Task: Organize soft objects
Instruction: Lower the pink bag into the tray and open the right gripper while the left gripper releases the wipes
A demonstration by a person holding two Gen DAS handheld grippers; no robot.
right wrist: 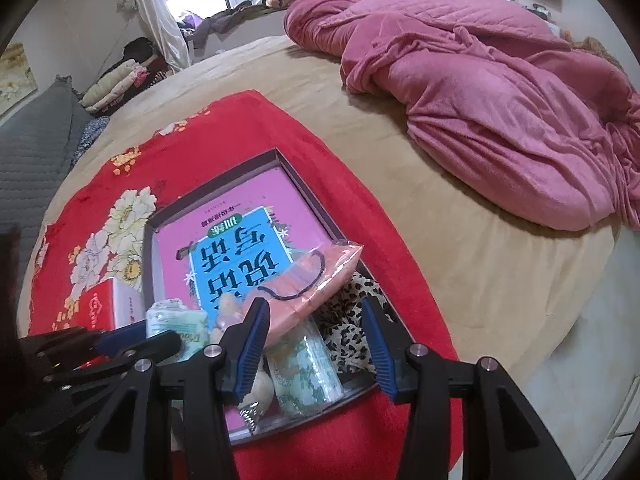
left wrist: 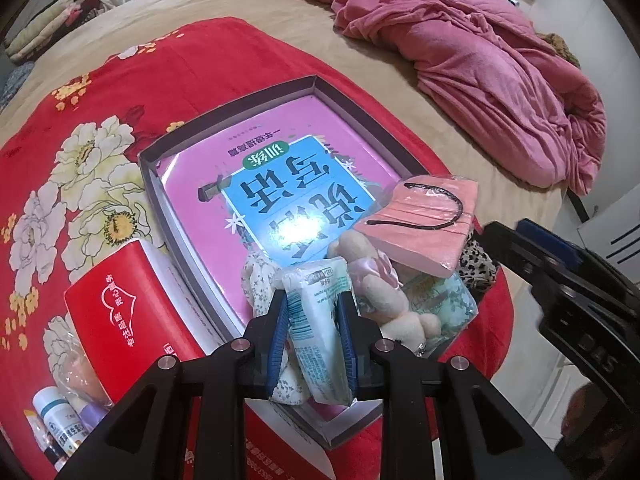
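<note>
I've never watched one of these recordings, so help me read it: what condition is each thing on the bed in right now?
Left tool: shut on the white tissue pack.
Right tool: open, holding nothing.
White tissue pack: gripped, tilted, over the tray's near end.
Tray: open, no lid, book lying flat inside.
Mask pack: sealed, resting on the pile.
Leopard-print cloth: crumpled at the tray's edge.
Pink blanket: bunched up.
</note>
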